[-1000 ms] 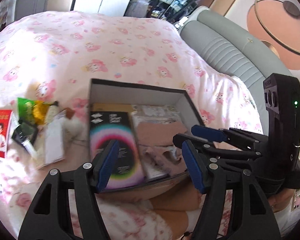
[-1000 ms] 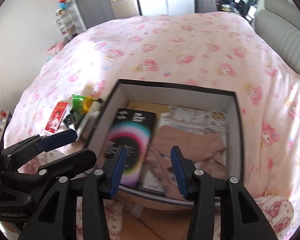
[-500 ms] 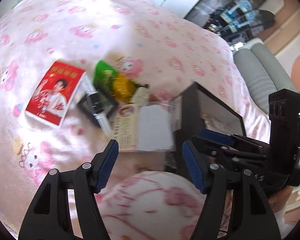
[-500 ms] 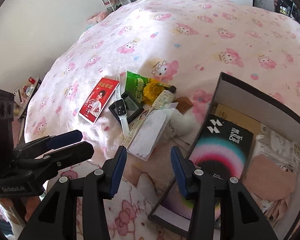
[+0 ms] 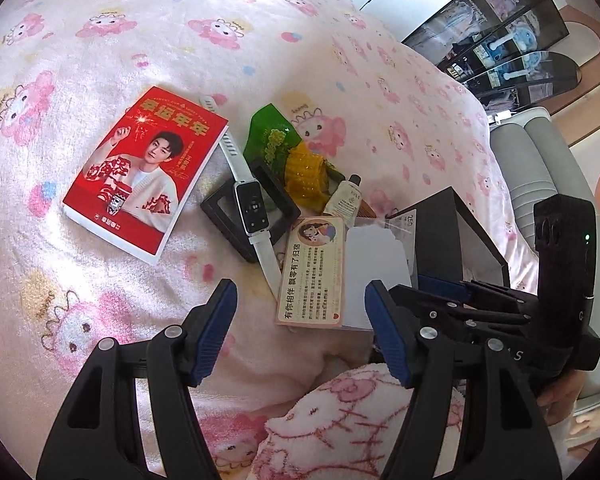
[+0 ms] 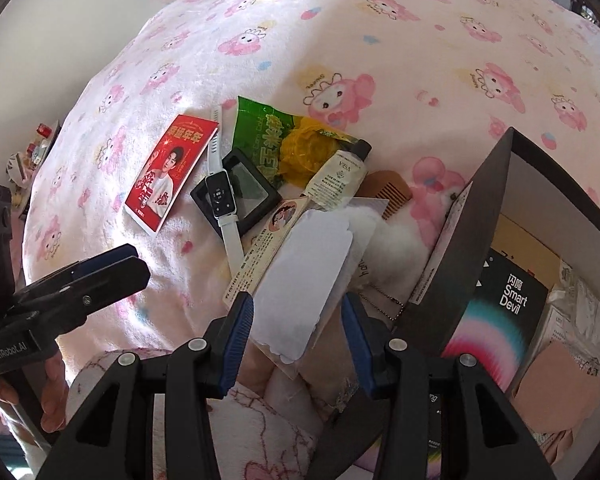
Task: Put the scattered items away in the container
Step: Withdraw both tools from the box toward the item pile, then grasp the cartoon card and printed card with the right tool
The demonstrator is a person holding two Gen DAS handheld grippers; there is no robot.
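Observation:
A heap of items lies on the pink blanket: a red booklet, a white smartwatch on a black frame, a green-yellow snack bag, a cream tube, a wooden comb, a printed card and a white pouch. The dark box stands to their right, holding a colourful pack. My left gripper is open just before the card. My right gripper is open over the pouch's near end.
The blanket covers a rounded bed. A grey sofa stands to the right. A glass cabinet is behind. A low shelf with small things stands at the bed's left side. My lap in pink fabric lies below the grippers.
Both grippers have swung left from over the box to the heap of items and come closer to it. Both stay open and empty.

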